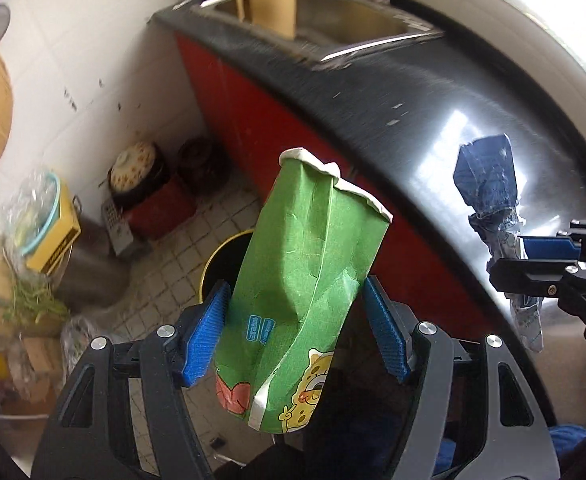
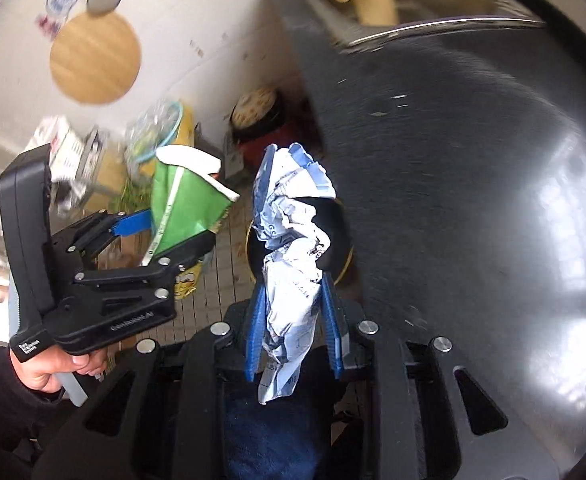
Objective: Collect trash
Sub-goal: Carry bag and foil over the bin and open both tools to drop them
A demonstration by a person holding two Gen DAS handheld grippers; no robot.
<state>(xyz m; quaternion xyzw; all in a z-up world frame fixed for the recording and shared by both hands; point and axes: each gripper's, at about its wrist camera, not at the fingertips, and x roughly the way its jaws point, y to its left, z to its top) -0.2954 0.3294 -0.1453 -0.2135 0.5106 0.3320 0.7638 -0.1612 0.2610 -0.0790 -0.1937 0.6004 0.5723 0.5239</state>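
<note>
Beyond the counter (image 1: 433,128) edge, above a bin (image 1: 223,258) that seems yellow-rimmed, left gripper (image 1: 297,308) clamps the crushed green cup (image 1: 305,248); right gripper (image 2: 293,312), nearly closed, pinches crumpled wrapper (image 2: 293,240).

Place: a home kitchen
Counter: dark worktop (image 1: 393,92) over red cabinet fronts (image 1: 253,120)
Sink: steel basin (image 1: 333,20) set in the counter, a tan jug (image 1: 273,4) standing in it
Floor: small pale tiles (image 1: 181,256), pots (image 1: 137,172) and boxes crowded along the wall (blurred)
Wall: white, a round wooden board (image 2: 95,58) hanging on it
</note>
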